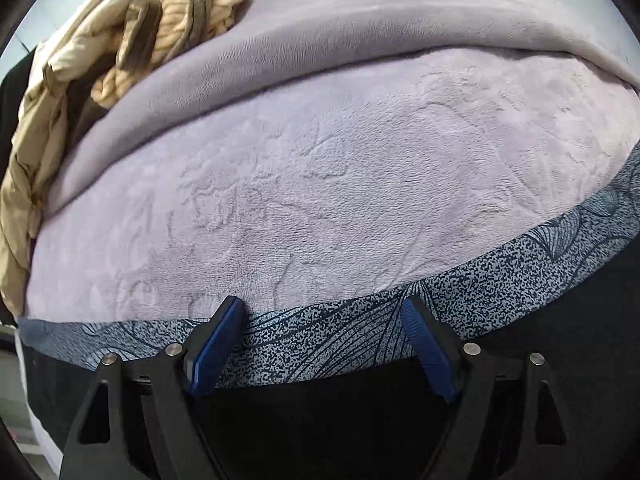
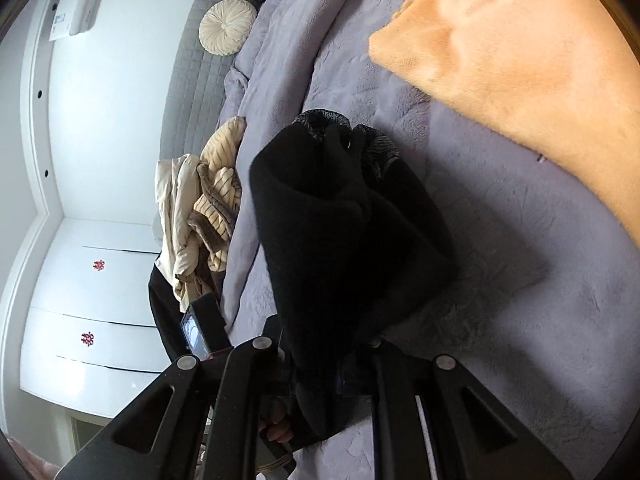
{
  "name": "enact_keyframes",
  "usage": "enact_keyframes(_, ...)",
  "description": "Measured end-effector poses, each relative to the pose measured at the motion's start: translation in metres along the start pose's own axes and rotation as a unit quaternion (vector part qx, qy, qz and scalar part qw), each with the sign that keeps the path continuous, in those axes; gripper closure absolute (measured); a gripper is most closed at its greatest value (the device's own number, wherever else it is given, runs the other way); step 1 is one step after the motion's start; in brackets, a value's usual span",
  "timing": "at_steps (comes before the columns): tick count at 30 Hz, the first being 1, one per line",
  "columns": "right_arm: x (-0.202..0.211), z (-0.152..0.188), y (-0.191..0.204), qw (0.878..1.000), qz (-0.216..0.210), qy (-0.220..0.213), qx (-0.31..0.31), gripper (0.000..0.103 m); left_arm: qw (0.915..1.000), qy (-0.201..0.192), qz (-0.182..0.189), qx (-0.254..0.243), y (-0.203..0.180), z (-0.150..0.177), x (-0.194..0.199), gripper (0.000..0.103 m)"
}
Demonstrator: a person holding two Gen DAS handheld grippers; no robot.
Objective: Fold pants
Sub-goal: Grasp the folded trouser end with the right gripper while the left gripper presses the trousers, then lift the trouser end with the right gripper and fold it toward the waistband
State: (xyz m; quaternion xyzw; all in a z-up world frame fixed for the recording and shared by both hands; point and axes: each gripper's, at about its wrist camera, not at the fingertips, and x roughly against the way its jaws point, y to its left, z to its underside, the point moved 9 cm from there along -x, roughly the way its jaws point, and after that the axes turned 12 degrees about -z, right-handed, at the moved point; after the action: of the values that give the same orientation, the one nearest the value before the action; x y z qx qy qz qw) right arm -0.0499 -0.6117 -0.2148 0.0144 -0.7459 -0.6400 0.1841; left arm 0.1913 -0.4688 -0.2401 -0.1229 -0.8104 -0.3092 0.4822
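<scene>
A lavender plush blanket [image 1: 304,184] covers the bed — striped clothes [image 2: 218,184] heaped beside white cabinets [image 2: 92,292]. Right gripper [image 2: 320,364] fingers clamp the bunched black pants [image 2: 340,232]; left gripper [image 1: 324,344] fingers spread wide at the bed's edge.

Black pants [image 2: 344,232] hang bunched above the bed, grey fleecy lining showing.
</scene>
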Motion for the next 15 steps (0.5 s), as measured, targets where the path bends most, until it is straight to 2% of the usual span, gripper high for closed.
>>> enact_keyframes(2,0.001,-0.002,0.006,1.0,-0.001,0.0,0.005,0.089,0.9993,0.013,0.029,0.019,0.016,0.004,0.019,0.021)
enact_keyframes(5,-0.001,0.002,0.022,0.999,0.007,0.012,0.03,0.089,0.9962,0.015,0.06,0.062,0.034,0.035,0.047,0.021)
enact_keyframes(7,-0.002,0.006,0.035,0.998,0.012,0.019,0.052,0.089,0.9962,0.025,0.074,0.036,0.021,0.065,0.054,0.021)
enact_keyframes(8,-0.004,0.008,0.044,0.998,0.014,0.022,0.064,0.089,0.9961,0.033,0.081,0.01,-0.005,0.082,0.053,0.02)
enact_keyframes(9,-0.009,0.01,0.049,0.997,0.019,0.029,0.071,0.089,0.9975,0.019,0.067,-0.012,-0.016,0.101,0.054,0.02)
enact_keyframes(10,-0.015,0.016,0.055,0.995,0.031,0.045,0.086,0.089,0.9985,-0.012,0.047,-0.025,-0.021,0.109,0.059,0.02)
enact_keyframes(11,-0.02,0.021,0.062,0.992,0.042,0.054,0.107,0.089,0.9984,-0.013,0.045,-0.032,-0.024,0.115,0.065,0.02)
enact_keyframes(13,-0.026,0.027,0.084,0.987,0.053,0.061,0.138,0.089,0.9961,0.019,0.085,-0.012,-0.012,0.116,0.07,0.02)
enact_keyframes(15,-0.035,0.035,0.11,0.979,0.071,0.072,0.178,0.089,0.9946,0.021,0.1,0.02,0.017,0.115,0.081,0.02)
